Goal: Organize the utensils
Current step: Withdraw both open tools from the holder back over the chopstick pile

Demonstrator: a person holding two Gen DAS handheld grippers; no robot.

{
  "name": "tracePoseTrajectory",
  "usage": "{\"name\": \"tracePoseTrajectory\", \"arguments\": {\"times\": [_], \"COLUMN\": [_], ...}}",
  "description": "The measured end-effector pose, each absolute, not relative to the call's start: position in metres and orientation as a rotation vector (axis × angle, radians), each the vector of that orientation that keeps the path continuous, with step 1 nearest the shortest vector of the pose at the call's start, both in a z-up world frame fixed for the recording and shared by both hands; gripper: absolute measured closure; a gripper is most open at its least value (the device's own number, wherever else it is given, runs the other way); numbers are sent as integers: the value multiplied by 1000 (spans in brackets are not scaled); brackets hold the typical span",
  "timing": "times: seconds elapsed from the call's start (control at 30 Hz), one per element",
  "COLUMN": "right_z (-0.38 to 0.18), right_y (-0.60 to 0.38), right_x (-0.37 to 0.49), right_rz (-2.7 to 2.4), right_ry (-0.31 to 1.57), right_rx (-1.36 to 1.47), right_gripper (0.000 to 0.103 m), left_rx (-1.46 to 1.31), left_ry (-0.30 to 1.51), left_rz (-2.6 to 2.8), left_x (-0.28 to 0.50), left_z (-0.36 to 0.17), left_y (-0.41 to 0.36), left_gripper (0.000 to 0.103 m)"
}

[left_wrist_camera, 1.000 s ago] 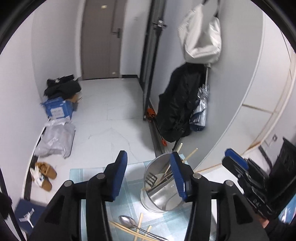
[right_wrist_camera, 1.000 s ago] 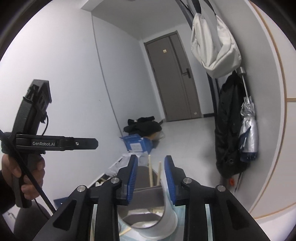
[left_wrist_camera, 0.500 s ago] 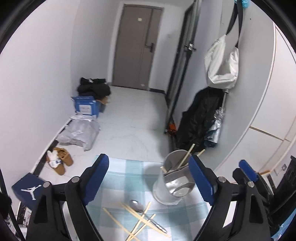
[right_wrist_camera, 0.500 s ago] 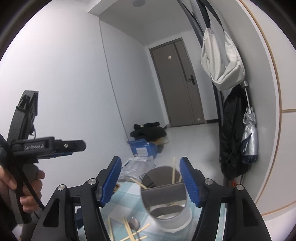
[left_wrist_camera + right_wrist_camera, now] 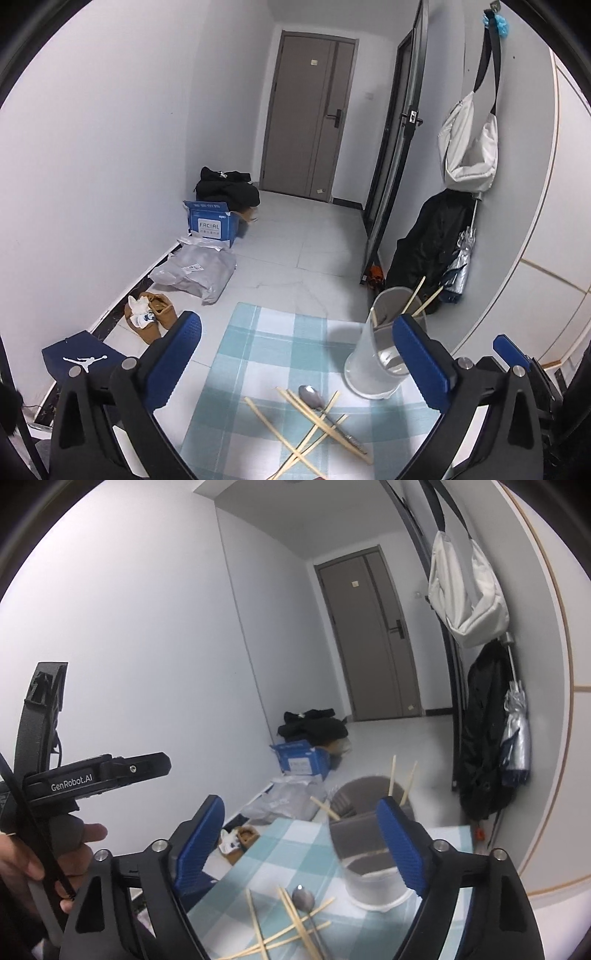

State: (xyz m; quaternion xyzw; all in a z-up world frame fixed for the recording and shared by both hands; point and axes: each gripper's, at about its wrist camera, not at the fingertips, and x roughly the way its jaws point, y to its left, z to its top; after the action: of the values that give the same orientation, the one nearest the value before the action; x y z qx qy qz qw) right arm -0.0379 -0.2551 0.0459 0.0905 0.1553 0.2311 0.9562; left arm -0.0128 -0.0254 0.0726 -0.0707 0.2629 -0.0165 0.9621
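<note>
A grey utensil cup stands on a blue-checked cloth, with chopsticks and a dark fork sticking out of it. In front of it lie a metal spoon and several loose wooden chopsticks, crossed over each other. My left gripper hovers over the cloth, jaws opening wide, nothing between them. My right gripper is behind the cup, its jaws opening too, and they hold nothing. The left tool, held in a hand, shows at the left of the right wrist view.
The cloth lies on a table whose far edge drops to a white tiled floor. On the floor sit a blue carton, a grey parcel bag, brown shoes and a dark shoebox. A black coat and umbrella hang on the right wall.
Both grippers drew back from the cup and their jaws spread apart. The cup, earlier close between the right jaws, now stands free farther ahead; more cloth and the loose chopsticks show.
</note>
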Motion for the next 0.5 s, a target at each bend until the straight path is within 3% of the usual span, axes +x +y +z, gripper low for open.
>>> {"name": "tracePoseTrajectory", "arguments": {"times": [0.13, 0.27, 0.5], "right_z": [29, 12, -19], "right_y": [-243, -232, -216], "right_x": [-44, -49, -40], "right_rz": [462, 435, 408], "right_ry": [346, 360, 458], "right_rx": [151, 92, 22], "right_gripper": [17, 7, 6], "left_rx": [-133, -156, -270], "left_ry": [533, 552, 631], "left_rz": [4, 104, 212], "left_x": [-21, -21, -6], "left_z": [55, 33, -19], "left_y": [-18, -4, 32], "left_gripper": [1, 1, 1]}}
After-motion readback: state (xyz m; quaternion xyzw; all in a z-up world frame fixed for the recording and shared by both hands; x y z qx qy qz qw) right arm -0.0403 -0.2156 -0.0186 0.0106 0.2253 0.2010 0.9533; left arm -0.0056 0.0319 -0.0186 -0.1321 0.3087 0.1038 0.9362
